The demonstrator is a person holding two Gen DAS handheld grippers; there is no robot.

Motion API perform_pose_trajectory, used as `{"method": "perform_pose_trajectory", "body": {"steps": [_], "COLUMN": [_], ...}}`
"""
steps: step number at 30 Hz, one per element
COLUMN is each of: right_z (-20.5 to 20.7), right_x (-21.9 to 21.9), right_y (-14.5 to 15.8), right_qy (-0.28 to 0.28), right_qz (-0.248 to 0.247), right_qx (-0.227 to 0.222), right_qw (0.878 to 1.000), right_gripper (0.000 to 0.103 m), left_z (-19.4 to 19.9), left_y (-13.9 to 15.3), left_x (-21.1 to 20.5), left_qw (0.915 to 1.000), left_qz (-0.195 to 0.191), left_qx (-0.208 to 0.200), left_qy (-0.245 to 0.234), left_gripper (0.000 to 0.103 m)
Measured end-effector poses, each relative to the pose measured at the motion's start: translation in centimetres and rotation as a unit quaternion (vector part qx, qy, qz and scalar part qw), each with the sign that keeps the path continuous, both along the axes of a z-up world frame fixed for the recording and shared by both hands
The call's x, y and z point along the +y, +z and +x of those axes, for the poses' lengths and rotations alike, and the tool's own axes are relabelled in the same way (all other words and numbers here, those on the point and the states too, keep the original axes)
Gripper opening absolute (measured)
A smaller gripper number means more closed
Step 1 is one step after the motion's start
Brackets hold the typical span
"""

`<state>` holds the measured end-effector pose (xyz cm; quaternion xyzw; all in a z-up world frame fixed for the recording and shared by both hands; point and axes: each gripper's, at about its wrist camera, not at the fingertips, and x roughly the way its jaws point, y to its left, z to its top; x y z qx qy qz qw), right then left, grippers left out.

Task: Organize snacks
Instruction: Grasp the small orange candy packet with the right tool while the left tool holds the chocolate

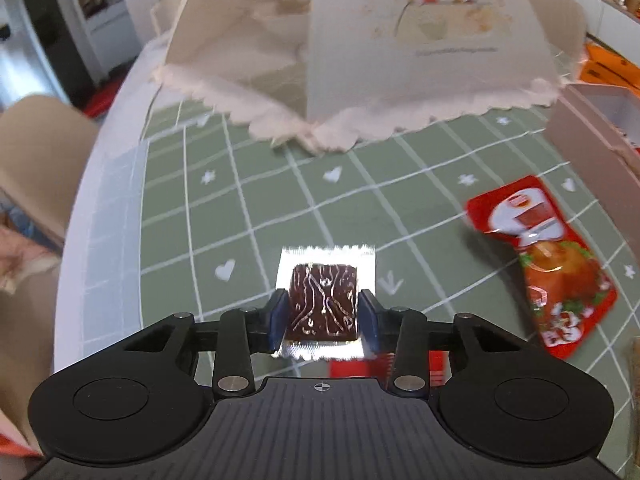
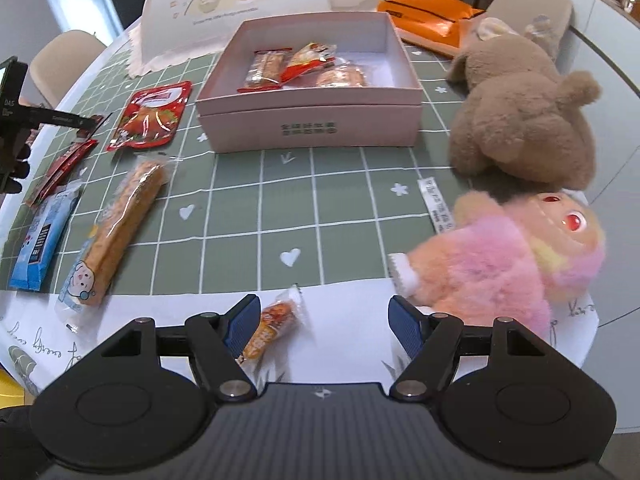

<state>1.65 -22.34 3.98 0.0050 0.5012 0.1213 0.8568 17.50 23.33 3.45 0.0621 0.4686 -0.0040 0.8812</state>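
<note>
Left claw (image 1: 322, 316) parted around a chocolate snack (image 1: 323, 304), pads just clear, bare green surface (image 1: 256, 200) beyond it, right claw (image 2: 322, 326) wide, empty, pink box (image 2: 310, 120) well beyond.

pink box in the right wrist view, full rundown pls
The pink box is a rectangular, card-like box, lid off and nested beneath it. White inside, small print on its front wall. It sits flat on the green grid mat, holding three wrapped snacks. The dome cover stands behind it. No gripper touches it.
</note>
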Motion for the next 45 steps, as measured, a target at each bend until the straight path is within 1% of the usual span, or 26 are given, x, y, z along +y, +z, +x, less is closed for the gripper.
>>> {"method": "perform_pose_trajectory", "body": {"steps": [2,6,8,10,12,13,17,20,21,23,25,26,27,28,30,32,35,37,40,42,44,45], "right_z": [0.0,-0.2,-0.4,-0.4,-0.5,-0.5,-0.1,0.3,0.5,0.8,1.4,1.8,2.0,2.3,2.5,3.0,4.5,5.3,4.8,3.0,1.1,0.6], "right_x": [-0.2,-0.3,-0.4,-0.5,-0.7,-1.0,-1.9,-1.5,-1.2,-0.2,1.3,2.6,3.7,5.3,7.8,9.9,12.5,13.4,12.6,10.6,8.2,7.3], "right_y": [0.0,0.0,0.0,0.0,0.2,0.5,1.5,1.4,1.2,0.7,0.0,-0.3,-0.4,-0.4,-0.1,0.4,0.2,-0.2,-0.4,0.1,0.3,0.3], "right_qy": [-0.002,-0.003,-0.003,-0.007,-0.013,-0.017,-0.024,-0.013,-0.005,0.004,0.021,0.037,0.048,0.066,0.088,0.109,0.118,0.114,0.105,0.102,0.088,0.076], "right_qz": [-0.002,-0.002,-0.004,-0.004,-0.002,0.0,0.029,0.032,0.036,0.062,0.105,0.127,0.135,0.135,0.119,0.114,0.12,0.111,0.076,0.05,0.018,0.009], "right_qx": [0.001,0.001,0.001,0.0,-0.003,-0.008,-0.016,-0.009,-0.003,0.02,0.048,0.061,0.065,0.065,0.051,0.036,0.04,0.048,0.034,0.009,-0.015,-0.016], "right_qw": [1.0,1.0,1.0,1.0,1.0,1.0,0.999,0.999,0.999,0.998,0.993,0.989,0.988,0.987,0.988,0.987,0.985,0.986,0.991,0.993,0.996,0.997], "right_gripper": [0.071,0.071,0.071,0.071,0.071,0.071,0.071,0.071,0.071,0.071,0.071,0.071,0.071,0.071,0.071,0.071,0.071,0.071,0.071,0.071,0.072,0.072], "left_z": [0.3,1.4,1.8,1.9,1.8,1.6,-0.1,-2.3,-2.9,-4.7,-6.7,-7.4,-8.2,-9.1,-11.1,-13.0,-15.5,-16.9,-18.8,-19.7,-20.4,-20.5], "left_y": [0.0,-0.2,-0.2,-0.1,0.0,0.1,0.8,2.3,2.9,4.5,6.1,6.6,6.9,7.0,6.7,6.1,4.9,4.1,3.2,2.9,3.0,3.1], "left_x": [0.3,1.6,1.7,1.5,1.3,1.1,0.8,0.6,0.6,0.3,-0.5,-0.9,-1.6,-2.4,-4.0,-5.2,-5.8,-6.1,-6.8,-7.5,-8.4,-9.0], "left_qw": [1.0,0.9987,0.9985,0.9984,0.9979,0.9977,0.9955,0.9937,0.9925,0.9885,0.9827,0.9803,0.9788,0.9776,0.975,0.9716,0.9671,0.9648,0.9616,0.9574,0.9522,0.9504], "left_qz": [-0.007,-0.048,-0.05,-0.048,-0.054,-0.055,-0.089,-0.11,-0.12,-0.147,-0.178,-0.191,-0.199,-0.205,-0.22,-0.236,-0.251,-0.257,-0.264,-0.278,-0.296,-0.303], "left_qx": [0.001,0.006,0.004,0.008,0.012,0.015,0.022,0.003,-0.006,-0.025,-0.042,-0.044,-0.042,-0.039,-0.026,-0.013,0.006,0.02,0.04,0.053,0.054,0.053], "left_qy": [-0.002,0.018,0.021,0.027,0.035,0.035,0.024,0.022,0.023,0.027,0.027,0.025,0.023,0.022,0.018,0.016,0.038,0.053,0.061,0.06,0.052,0.047], "left_gripper": [0.047,0.049,0.05,0.048,0.044,0.044,0.043,0.043,0.043,0.043,0.043,0.043,0.043,0.043,0.043,0.043,0.043,0.043,0.043,0.043,0.043,0.043]}}
